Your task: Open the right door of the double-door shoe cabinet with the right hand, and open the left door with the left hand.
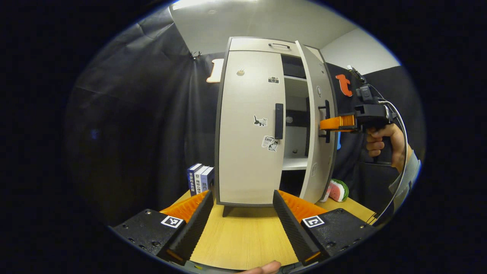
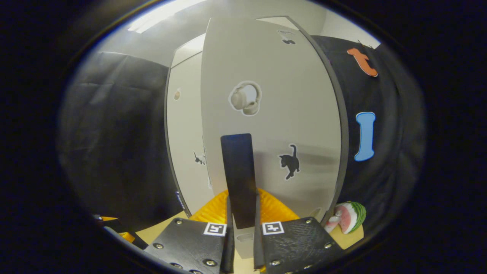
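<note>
the shoe cabinet point(image 1: 247, 125) stood upright on a pale wooden table point(image 1: 243, 236), raised on short dark feet, with black cloth behind it. its right door point(image 1: 317, 129) was swung partly out, showing white shelves point(image 1: 295, 161) and dark gaps inside, while the left door point(image 1: 249, 129) lay flush and closed, its black vertical handle point(image 1: 279, 121) untouched near the inner edge. several small stickers dotted both doors. the right gripper point(image 1: 327, 123), held by a hand point(image 1: 384, 142) with a cable trailing from it, reached in from the right, its orange fingers level at the right door's handle point(image 1: 326, 121). in the right gripper view that handle point(image 2: 239, 179) ran up between the right gripper point(image 2: 241, 224)'s two fingers, which were drawn in tight against its sides, pinching it, and the door face point(image 2: 274, 114) sat close ahead. the left gripper point(image 1: 241, 220) hovered low over the table in front of the cabinet, well short of the left door, jaws spread wide with nothing between them. three upright books point(image 1: 200, 179) stood just beside the cabinet's left side, and a watermelon-slice toy point(image 1: 336, 189) lay on the table behind the open door's lower edge.
</note>
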`<state>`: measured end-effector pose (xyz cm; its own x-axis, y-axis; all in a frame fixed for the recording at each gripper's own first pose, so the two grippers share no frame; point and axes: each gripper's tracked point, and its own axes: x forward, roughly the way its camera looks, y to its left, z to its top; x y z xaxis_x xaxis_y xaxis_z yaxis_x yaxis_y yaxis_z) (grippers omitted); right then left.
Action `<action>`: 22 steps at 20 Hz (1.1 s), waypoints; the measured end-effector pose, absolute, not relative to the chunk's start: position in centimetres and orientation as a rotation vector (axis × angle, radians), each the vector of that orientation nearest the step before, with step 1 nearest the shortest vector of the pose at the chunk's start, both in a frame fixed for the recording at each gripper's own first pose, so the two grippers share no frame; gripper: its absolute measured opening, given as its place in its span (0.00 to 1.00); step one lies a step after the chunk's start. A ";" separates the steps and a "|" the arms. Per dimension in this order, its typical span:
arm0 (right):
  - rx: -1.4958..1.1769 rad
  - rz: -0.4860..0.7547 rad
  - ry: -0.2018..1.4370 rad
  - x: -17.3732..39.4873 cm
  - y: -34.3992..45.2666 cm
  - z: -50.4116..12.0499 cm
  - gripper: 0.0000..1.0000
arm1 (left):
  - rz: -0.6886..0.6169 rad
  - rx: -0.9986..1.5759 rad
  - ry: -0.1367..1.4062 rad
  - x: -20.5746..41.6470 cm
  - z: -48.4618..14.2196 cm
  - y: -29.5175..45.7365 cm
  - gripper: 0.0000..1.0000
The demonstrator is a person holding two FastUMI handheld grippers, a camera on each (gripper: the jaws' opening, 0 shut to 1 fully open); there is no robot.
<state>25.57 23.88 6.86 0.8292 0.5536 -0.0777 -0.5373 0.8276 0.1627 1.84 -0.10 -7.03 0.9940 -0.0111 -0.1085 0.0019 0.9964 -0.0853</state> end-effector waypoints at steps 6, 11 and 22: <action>0.099 0.577 0.103 24.8 21.7 7.1 0.20 | -0.007 -0.063 0.088 1.9 -6.8 -0.7 0.96; 0.116 0.573 0.099 24.3 19.9 7.3 0.20 | -0.060 -0.056 0.089 2.3 -7.0 -3.8 0.98; 0.100 0.456 0.107 24.8 15.6 7.2 0.11 | -0.123 -0.045 0.120 4.2 -9.4 -7.5 0.98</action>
